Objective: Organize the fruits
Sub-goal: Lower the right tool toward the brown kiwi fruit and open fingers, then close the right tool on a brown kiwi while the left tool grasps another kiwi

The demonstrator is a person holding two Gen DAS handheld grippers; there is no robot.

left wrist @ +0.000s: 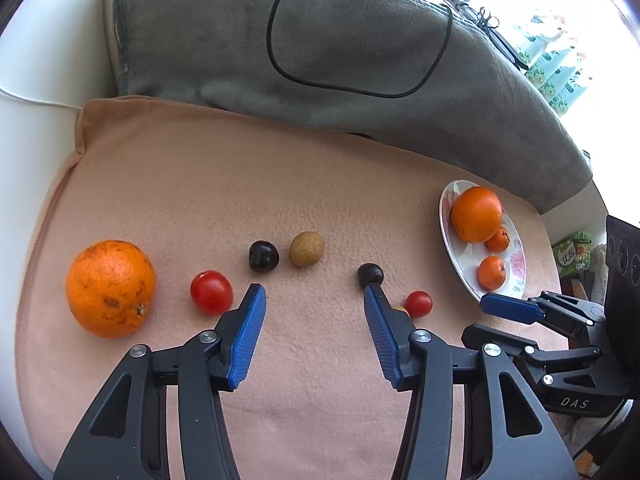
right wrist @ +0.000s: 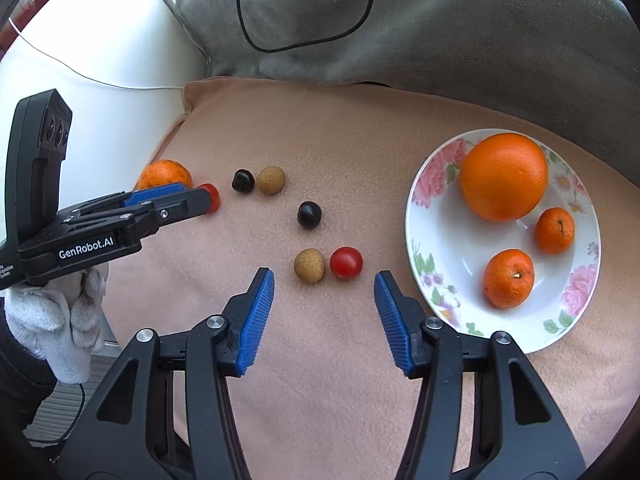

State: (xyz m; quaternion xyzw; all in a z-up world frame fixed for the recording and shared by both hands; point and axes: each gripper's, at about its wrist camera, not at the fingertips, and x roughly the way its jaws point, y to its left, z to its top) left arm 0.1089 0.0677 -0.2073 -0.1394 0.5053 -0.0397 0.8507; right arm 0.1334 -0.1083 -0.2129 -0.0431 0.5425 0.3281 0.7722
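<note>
A floral plate [right wrist: 444, 240] at the right holds a big orange [right wrist: 503, 176] and two small tangerines [right wrist: 509, 278]. Loose on the pink cloth [left wrist: 200, 184] lie a large orange [left wrist: 110, 288], a red tomato [left wrist: 211, 292], two dark plums [left wrist: 263, 256], two tan fruits [left wrist: 307, 248] and a second tomato [right wrist: 346, 262]. My left gripper [left wrist: 314, 294] is open and empty, just short of the plums. My right gripper [right wrist: 324, 280] is open and empty, just short of a tan fruit [right wrist: 309, 265] and the tomato.
A grey cushion [left wrist: 320, 40] with a black cable loop [left wrist: 280, 68] lies behind the cloth. A white surface [left wrist: 40, 80] borders the left. The plate shows in the left wrist view [left wrist: 452, 240] near the cloth's right edge.
</note>
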